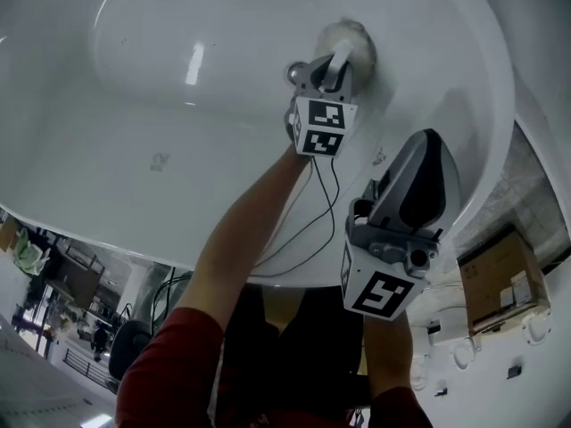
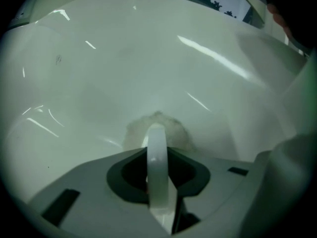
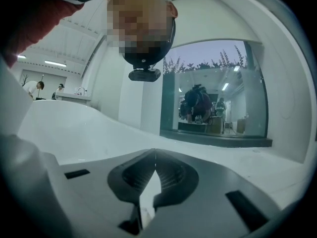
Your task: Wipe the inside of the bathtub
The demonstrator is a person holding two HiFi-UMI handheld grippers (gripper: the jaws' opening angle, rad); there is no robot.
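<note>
Pressing cloth (image 1: 348, 38) against bathtub (image 1: 178, 159), left gripper (image 1: 336, 62) clamped

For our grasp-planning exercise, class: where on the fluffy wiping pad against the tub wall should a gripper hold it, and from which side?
Grip the pad at its bunched back, coming from the side away from the bathtub wall. It is a soft wad pressed on that wall, so only its back is free. The left gripper is shut on it that way.

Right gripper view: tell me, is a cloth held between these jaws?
No, the right gripper has its jaws meeting at their tips with nothing between them.
</note>
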